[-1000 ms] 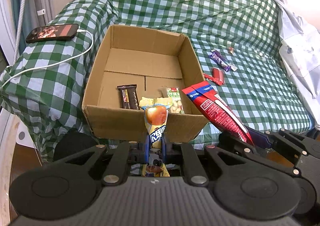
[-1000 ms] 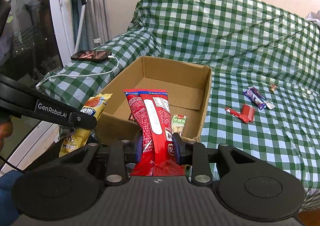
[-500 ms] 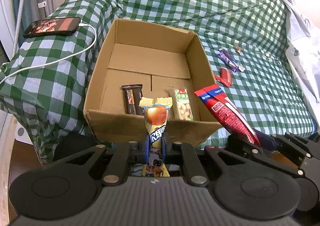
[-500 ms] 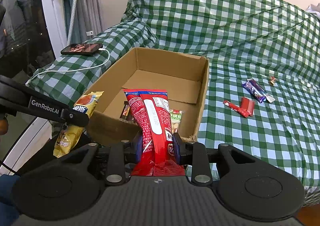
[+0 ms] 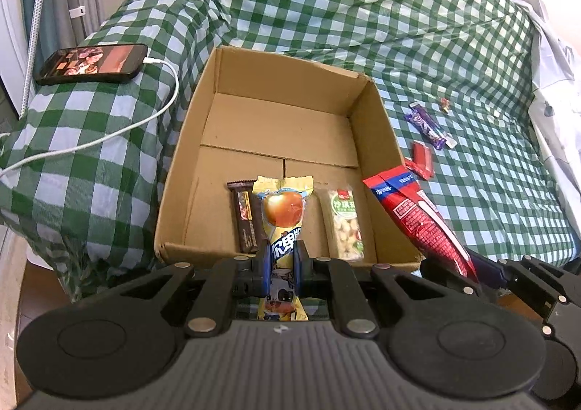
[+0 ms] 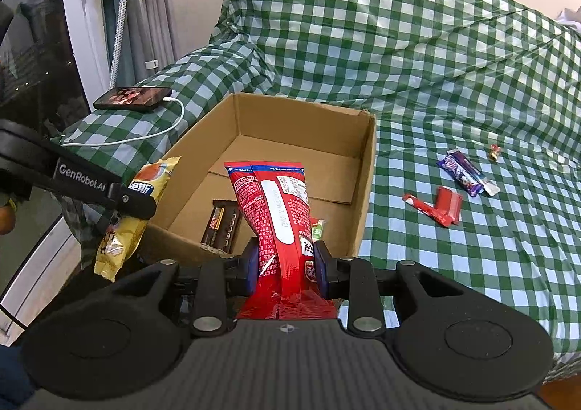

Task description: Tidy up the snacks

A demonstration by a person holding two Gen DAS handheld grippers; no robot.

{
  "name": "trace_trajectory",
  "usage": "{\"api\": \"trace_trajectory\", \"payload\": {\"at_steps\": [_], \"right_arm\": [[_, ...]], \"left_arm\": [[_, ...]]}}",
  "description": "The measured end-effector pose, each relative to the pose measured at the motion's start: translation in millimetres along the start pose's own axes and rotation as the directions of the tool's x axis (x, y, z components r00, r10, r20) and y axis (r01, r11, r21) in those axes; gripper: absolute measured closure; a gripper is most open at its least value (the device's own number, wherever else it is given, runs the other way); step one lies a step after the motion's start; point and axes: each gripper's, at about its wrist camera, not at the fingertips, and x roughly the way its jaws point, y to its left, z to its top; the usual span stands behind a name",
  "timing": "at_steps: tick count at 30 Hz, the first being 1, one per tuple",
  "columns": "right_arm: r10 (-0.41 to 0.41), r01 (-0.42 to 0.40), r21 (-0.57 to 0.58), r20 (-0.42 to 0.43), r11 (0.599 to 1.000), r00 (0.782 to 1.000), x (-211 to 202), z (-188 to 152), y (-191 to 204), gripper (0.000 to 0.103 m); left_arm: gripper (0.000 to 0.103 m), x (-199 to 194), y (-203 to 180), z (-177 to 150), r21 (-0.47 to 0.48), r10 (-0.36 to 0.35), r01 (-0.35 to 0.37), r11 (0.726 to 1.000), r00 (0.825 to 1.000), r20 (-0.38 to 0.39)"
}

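Note:
An open cardboard box (image 5: 370, 127) (image 6: 365, 163) sits on the green checked bed. Inside lie a dark chocolate bar (image 5: 244, 216) (image 6: 221, 226) and a green nut bar (image 5: 345, 225) (image 6: 317, 228). My left gripper (image 5: 282, 257) is shut on a yellow snack pouch (image 5: 283, 206) (image 6: 145, 192), held over the box's near wall. My right gripper (image 6: 287, 265) is shut on a red snack bag (image 6: 276, 214) (image 5: 417, 217), at the box's near right corner.
A phone (image 5: 92, 63) (image 6: 132, 98) on a white charging cable (image 5: 109, 134) lies left of the box. Red wrappers (image 5: 421, 159) (image 6: 441, 206), a purple bar (image 5: 428, 127) (image 6: 466, 172) and a small candy (image 6: 494, 152) lie on the bed right of the box.
Both grippers have moved forward toward the box with their snacks; the box looks nearer and its floor shows more fully.

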Motion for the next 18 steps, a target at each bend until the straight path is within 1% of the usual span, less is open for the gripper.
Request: {"api": "trace_trajectory", "payload": {"at_steps": [13, 18], "right_arm": [[0.023, -0.023, 0.008, -0.01, 1.0, 1.0, 43, 29, -2, 0.071], [0.033, -0.032, 0.018, -0.023, 0.999, 0.999, 64, 37, -7, 0.071]], "left_arm": [[0.09, 39, 3, 37, -0.001, 0.031, -0.031, 1.0, 0.999, -0.03], [0.09, 57, 3, 45, 0.002, 0.042, -0.042, 0.999, 0.998, -0.051]]}}
